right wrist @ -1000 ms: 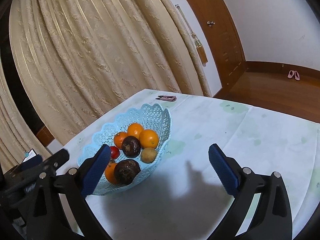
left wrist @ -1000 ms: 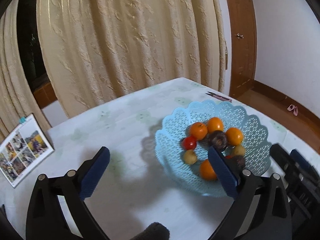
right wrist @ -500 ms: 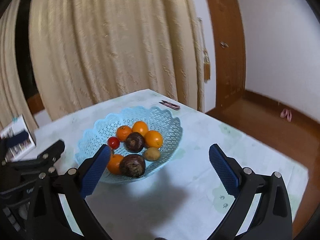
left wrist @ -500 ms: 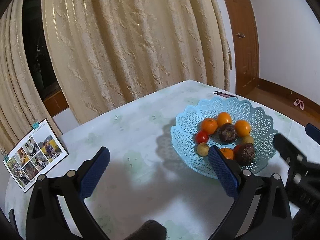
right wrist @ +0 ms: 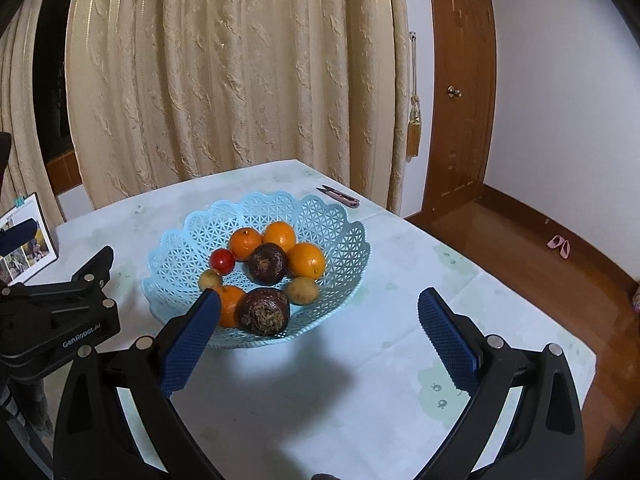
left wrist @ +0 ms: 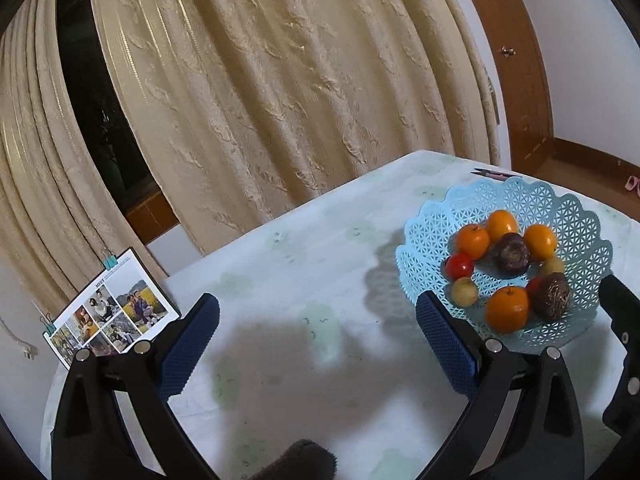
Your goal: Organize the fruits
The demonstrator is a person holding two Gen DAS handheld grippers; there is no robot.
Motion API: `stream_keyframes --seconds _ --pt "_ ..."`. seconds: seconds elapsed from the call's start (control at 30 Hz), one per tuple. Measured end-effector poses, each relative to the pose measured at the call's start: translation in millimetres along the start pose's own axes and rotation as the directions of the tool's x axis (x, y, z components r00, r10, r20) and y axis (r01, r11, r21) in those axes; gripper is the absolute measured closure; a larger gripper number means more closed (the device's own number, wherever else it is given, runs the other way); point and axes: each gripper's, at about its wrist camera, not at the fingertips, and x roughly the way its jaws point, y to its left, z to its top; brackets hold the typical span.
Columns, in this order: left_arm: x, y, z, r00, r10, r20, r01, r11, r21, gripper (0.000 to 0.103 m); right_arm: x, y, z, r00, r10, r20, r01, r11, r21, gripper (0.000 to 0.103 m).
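The left gripper [left wrist: 318, 344] is hanging above the table [left wrist: 280, 264] with its two blue fingers spread wide apart, gripping nothing and touching nothing; only bare tablecloth and shadow are showing between them. The right gripper [right wrist: 318, 340] is likewise gaping wide and holding nothing, hovering over the table just in front of the basket [right wrist: 340, 236], with its left finger [right wrist: 192, 338] crossing in front of the basket's near rim in the view, though whether it is touching the rim cannot be told. The fruits are all sitting inside the light blue lattice basket, which is standing on the table: four oranges, one of them at the back [right wrist: 279, 236], two dark brown wrinkled fruits, the nearer one [right wrist: 264, 311] lying at the front, a small red tomato [right wrist: 223, 261] on the left side, and two small yellowish fruits, one [right wrist: 303, 290] resting just beside the front dark fruit. A pair of pink thread snips [right wrist: 338, 196] is lying on the table behind the basket, apart from it. A photo card [left wrist: 110, 306] is standing at the table's far left edge, well apart from the basket, and cream curtains [right wrist: 240, 72] are hanging behind.
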Motion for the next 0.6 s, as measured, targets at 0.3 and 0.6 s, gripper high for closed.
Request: stream_keyframes --seconds 0.3,0.6 --pt "2 1 0 1.0 -0.009 -0.008 0.009 1.0 0.001 0.005 4 13 -6 1.0 -0.01 -0.018 0.009 0.997 -0.075 0.003" --pt "6 -1 -3 1.0 0.001 -0.021 -0.001 1.0 0.009 0.005 10 16 -8 0.999 -0.012 -0.032 0.009 0.996 -0.089 0.003"
